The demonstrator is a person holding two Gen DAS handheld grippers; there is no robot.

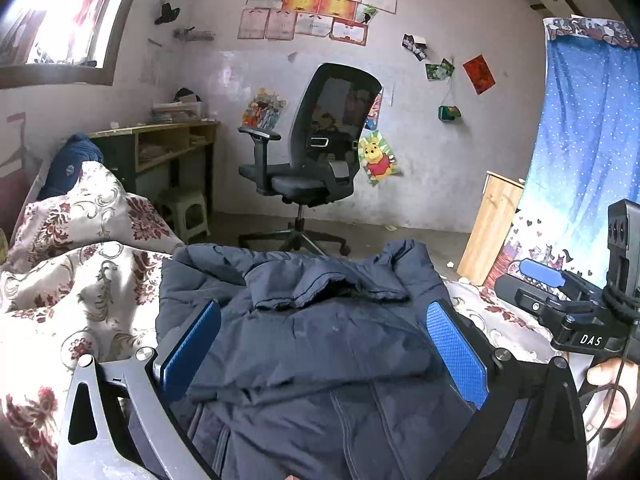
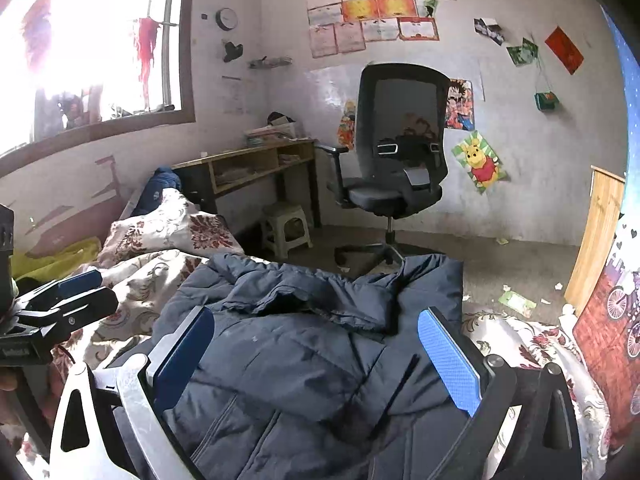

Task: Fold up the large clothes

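Note:
A dark navy padded jacket (image 1: 340, 360) lies partly folded on the bed, its collar bunched at the far end toward the room. My left gripper (image 1: 323, 308) hovers over it, open wide, its blue pads apart and touching nothing. In the right wrist view the same jacket (image 2: 300, 360) spreads below my right gripper (image 2: 316, 314), which is also open and holds nothing. Each gripper shows in the other's view: the right gripper (image 1: 510, 280) at the right edge, the left gripper (image 2: 106, 290) at the left edge. Both are off the cloth.
A floral quilt (image 1: 80, 280) covers the bed, heaped at the left. Beyond the bed's end stand a black office chair (image 1: 320, 152), a wooden desk (image 1: 160, 140) and a plastic stool (image 1: 188, 212). A blue curtain (image 1: 592, 140) and a wooden cabinet (image 1: 492, 224) are at the right.

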